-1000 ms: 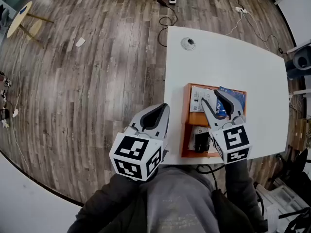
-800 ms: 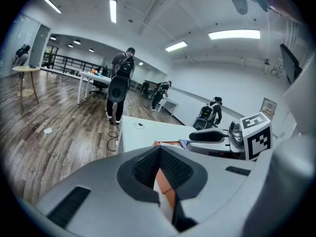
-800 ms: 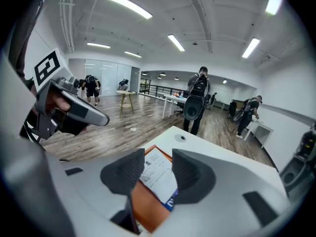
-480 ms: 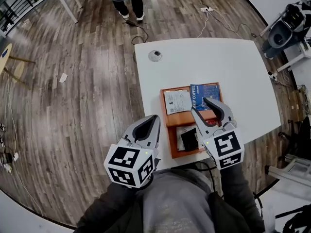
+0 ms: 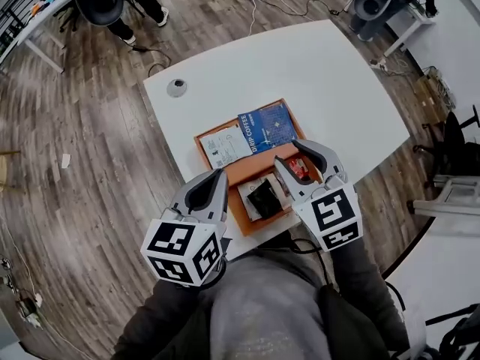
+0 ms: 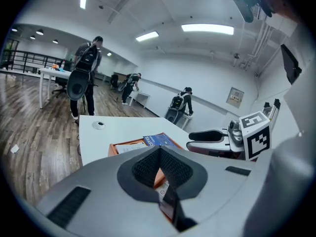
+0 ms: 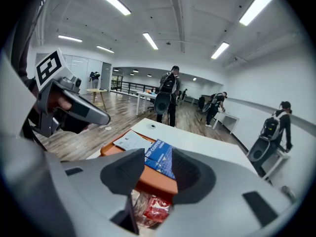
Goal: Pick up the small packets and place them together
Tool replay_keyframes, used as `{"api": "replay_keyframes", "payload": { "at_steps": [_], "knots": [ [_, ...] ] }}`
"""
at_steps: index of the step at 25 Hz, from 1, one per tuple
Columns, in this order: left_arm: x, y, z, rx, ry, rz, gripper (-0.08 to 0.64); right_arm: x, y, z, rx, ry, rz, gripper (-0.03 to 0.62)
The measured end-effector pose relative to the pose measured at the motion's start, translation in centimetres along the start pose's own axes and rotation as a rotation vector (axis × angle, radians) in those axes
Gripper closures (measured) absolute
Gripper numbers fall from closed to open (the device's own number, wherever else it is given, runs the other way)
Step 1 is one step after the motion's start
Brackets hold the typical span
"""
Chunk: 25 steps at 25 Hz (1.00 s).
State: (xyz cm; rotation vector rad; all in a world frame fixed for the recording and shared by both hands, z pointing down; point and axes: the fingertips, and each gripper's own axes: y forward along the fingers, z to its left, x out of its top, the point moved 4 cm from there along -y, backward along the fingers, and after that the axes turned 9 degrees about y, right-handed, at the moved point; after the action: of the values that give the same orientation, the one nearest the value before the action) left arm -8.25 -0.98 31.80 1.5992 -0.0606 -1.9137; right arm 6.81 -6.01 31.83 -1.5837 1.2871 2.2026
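Nothing has been picked up yet, as far as I can judge. My left claw (image 5: 220,174) hangs over the near edge of the surface (image 5: 315,58) with its tips drawn together and nothing between them. My right claw (image 5: 289,153) hovers above the near end of the orange tray (image 5: 244,172), jaws apart and gripping nothing.

The packets all lie in the tray. A black packet (image 5: 264,199) and a red packet (image 5: 298,168) sit near each other in the near compartment, and the red one shows in the gap between the right claw's jaws. In the far compartment a blue coffee packet (image 5: 267,126) lies just beside a white leaflet (image 5: 223,145), overlapping its edge. I take the black and red ones to be the small packets, so the whole job of lifting and gathering them is left to do.

Both claws cover much of the near compartment in the head view, so I can't say whether more packets lie under them. In the right gripper view something clear and crinkly seems to lie by the red packet, but I can't make out what it is. The left gripper view shows only a sliver of the black packet past its closed jaws.
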Motion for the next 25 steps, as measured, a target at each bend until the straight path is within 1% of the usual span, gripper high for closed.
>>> {"api": "replay_keyframes", "payload": {
  "at_steps": [5, 7, 10, 13, 15, 18, 22, 24, 25],
  "knots": [
    [-0.7, 0.9, -0.1, -0.036, 0.002, 0.038, 0.563, -2.4, -0.1, 1.0, 0.009, 0.038, 0.061, 0.42],
    [-1.1, 1.2, 0.2, -0.037, -0.001, 0.052, 0.563, -4.0, 0.2, 1.7, 0.043, 0.053, 0.109, 0.42],
    [-1.5, 1.5, 0.4, -0.036, -0.001, 0.066, 0.563, -6.4, 0.7, 3.1, 0.132, 0.057, 0.204, 0.42],
    [-1.6, 1.6, 0.3, -0.033, -0.002, 0.074, 0.563, -8.0, 1.3, 4.6, 0.201, 0.014, 0.279, 0.419],
    [-1.7, 1.6, 0.3, -0.027, -0.005, 0.078, 0.563, -8.6, 1.8, 5.2, 0.23, -0.023, 0.312, 0.419],
    [-2.0, 1.5, 0.5, -0.007, -0.012, 0.084, 0.563, -9.1, 2.5, 5.9, 0.284, -0.051, 0.355, 0.419],
    [-2.3, 1.0, 1.2, 0.033, -0.029, 0.09, 0.563, -10.0, 3.7, 6.9, 0.339, -0.084, 0.424, 0.374],
    [-2.5, 1.0, 1.5, 0.045, -0.039, 0.089, 0.563, -10.8, 4.2, 7.0, 0.357, -0.109, 0.468, 0.336],
    [-2.6, 1.1, 1.6, 0.05, -0.046, 0.088, 0.563, -11.3, 4.5, 7.0, 0.362, -0.126, 0.492, 0.329]
  ]
}}
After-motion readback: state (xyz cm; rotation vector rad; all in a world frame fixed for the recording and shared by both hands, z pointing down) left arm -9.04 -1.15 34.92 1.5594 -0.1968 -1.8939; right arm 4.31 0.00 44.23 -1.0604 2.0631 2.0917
